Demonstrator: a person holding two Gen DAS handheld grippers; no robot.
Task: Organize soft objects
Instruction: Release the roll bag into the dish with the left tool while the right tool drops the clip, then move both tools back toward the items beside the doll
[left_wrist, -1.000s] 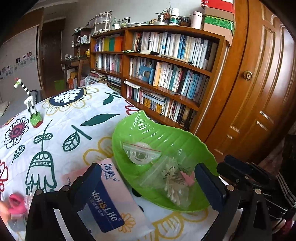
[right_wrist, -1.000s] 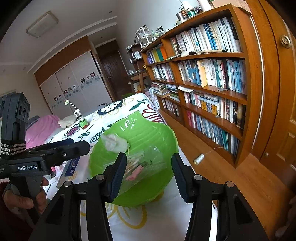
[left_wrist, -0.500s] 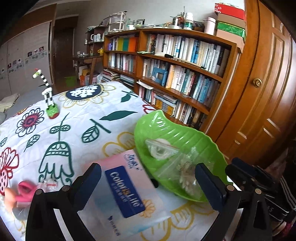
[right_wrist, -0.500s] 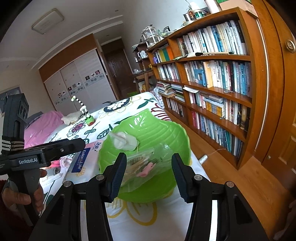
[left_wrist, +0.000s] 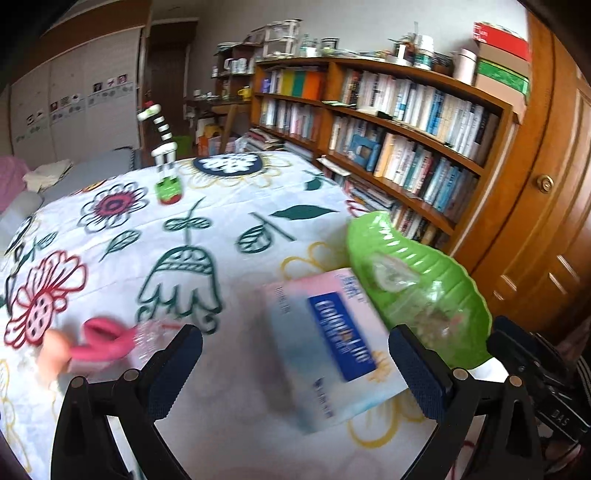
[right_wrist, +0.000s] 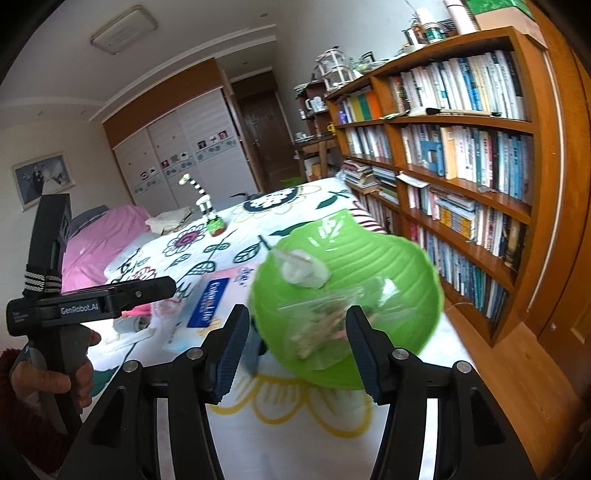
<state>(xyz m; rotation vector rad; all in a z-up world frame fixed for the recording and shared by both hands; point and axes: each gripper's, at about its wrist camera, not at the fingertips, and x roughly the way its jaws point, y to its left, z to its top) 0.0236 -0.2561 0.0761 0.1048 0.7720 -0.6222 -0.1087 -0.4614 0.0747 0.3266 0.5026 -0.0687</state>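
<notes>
While our right gripper (right_wrist: 293, 349) opens its empty jaws over the bags in the green bowl (right_wrist: 373, 258) and our left gripper (left_wrist: 295, 365) gapes above the tissue pack (left_wrist: 325, 347) on the bed, we may knock the bowl off the edge

Soft, even daylight, glare on the green bowl (right_wrist: 388, 258), motion blur up close, fisheye-bent dark corners.

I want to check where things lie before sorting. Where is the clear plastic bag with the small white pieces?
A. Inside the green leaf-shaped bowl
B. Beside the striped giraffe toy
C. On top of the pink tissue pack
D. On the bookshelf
A: the clear plastic bag rests inside the green leaf-shaped bowl, next to a white wad, while the pink tissue pack lies beside the bowl on the flowered cover.
</notes>
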